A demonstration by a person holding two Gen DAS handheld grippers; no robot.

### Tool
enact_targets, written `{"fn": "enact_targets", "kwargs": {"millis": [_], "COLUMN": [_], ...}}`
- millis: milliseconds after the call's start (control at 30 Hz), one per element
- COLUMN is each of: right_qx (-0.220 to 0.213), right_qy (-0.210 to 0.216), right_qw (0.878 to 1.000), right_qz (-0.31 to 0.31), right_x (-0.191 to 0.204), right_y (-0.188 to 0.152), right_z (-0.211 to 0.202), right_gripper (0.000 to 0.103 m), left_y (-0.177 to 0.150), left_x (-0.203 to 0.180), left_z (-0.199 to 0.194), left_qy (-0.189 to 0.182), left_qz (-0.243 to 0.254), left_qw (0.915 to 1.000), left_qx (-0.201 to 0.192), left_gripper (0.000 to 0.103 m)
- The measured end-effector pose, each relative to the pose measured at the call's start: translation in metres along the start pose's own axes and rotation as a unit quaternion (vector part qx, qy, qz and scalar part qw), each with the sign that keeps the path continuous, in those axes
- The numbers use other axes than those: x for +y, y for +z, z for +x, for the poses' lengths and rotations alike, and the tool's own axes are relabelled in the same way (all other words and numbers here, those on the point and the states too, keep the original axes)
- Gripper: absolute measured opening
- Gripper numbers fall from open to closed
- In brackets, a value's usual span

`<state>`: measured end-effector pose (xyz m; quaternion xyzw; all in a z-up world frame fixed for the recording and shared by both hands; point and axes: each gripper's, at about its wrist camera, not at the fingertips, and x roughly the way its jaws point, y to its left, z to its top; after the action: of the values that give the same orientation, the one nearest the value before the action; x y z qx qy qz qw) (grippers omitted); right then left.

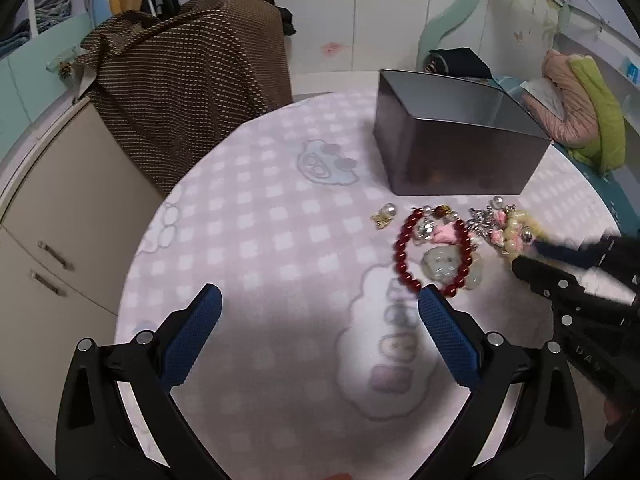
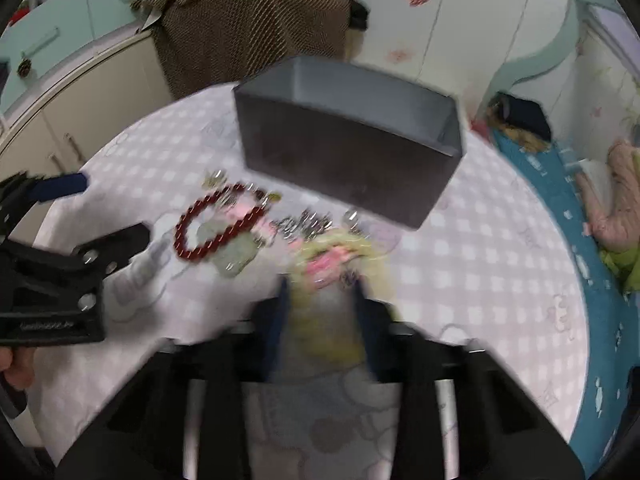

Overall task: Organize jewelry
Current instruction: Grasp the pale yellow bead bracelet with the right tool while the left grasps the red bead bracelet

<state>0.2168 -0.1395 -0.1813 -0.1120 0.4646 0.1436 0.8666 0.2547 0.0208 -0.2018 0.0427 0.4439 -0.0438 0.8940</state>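
Right wrist view, though blurred, showed my right tongs [image 2: 322,286] clenched on the yellow-and-pink beaded piece [image 2: 340,252], which lay on the worktop [image 2: 480,280] at about six o'clock from the grey box [image 2: 352,168]. To do this well I judged I should lift straight up before swinging toward the box, so trailing beads would not drag. At nine o'clock of that piece lay the silver charms [image 1: 482,220], then the red bead bracelet [image 1: 432,256] over a pale jade pendant [image 1: 440,266]; these could snag. My left tongs [image 1: 320,308] hung released, gripping nothing, beside the bracelet.
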Motion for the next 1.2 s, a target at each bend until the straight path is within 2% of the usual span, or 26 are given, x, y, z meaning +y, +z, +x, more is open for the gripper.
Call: {"fn": "enact_targets", "kwargs": {"millis": [200, 400, 467, 600, 667, 700, 767, 800, 833, 967, 1200], "right_qx": [-0.009, -0.016, -0.018, -0.022, -0.023, -0.024, -0.026, -0.028, -0.029, -0.036, -0.048], "right_qy": [0.009, 0.041, 0.048, 0.056, 0.064, 0.07, 0.085, 0.091, 0.095, 0.103, 0.112], "right_qw": [1.0, 0.998, 0.997, 0.997, 0.996, 0.995, 0.993, 0.992, 0.992, 0.99, 0.987], "right_qz": [0.015, 0.043, 0.05, 0.055, 0.058, 0.063, 0.074, 0.079, 0.082, 0.093, 0.102], "right_x": [-0.008, -0.019, -0.022, -0.026, -0.027, -0.028, -0.032, -0.033, -0.034, -0.039, -0.045], "right_y": [-0.009, -0.012, -0.012, -0.01, -0.008, -0.007, -0.007, -0.007, -0.006, -0.006, -0.002], "right_z": [-0.003, -0.012, -0.014, -0.019, -0.021, -0.022, -0.025, -0.026, -0.027, -0.035, -0.046], "right_gripper": [0.008, 0.008, 0.008, 0.008, 0.008, 0.008, 0.008, 0.008, 0.008, 0.008, 0.008], "left_y": [0.013, 0.02, 0.02, 0.023, 0.025, 0.026, 0.027, 0.026, 0.026, 0.023, 0.013], "left_x": [-0.012, -0.008, -0.007, -0.008, -0.012, -0.015, -0.021, -0.023, -0.024, -0.022, -0.018], "left_z": [0.015, 0.027, 0.032, 0.033, 0.032, 0.031, 0.029, 0.029, 0.028, 0.027, 0.012], "left_qy": [0.002, 0.003, -0.003, -0.02, -0.028, -0.032, -0.044, -0.048, -0.059, -0.107, -0.108], "left_qz": [0.014, 0.008, 0.006, 0.006, 0.014, 0.021, 0.034, 0.039, 0.042, 0.023, 0.02], "left_qw": [0.9998, 0.9995, 0.9992, 0.9991, 0.9989, 0.9986, 0.9978, 0.9974, 0.9966, 0.9929, 0.9934], "left_qx": [0.013, 0.029, 0.039, 0.037, 0.036, 0.036, 0.036, 0.037, 0.039, 0.047, 0.033], "left_gripper": [0.098, 0.097, 0.082, 0.07, 0.051, 0.045, 0.019, 0.015, 0.007, 0.007, 0.007]}}
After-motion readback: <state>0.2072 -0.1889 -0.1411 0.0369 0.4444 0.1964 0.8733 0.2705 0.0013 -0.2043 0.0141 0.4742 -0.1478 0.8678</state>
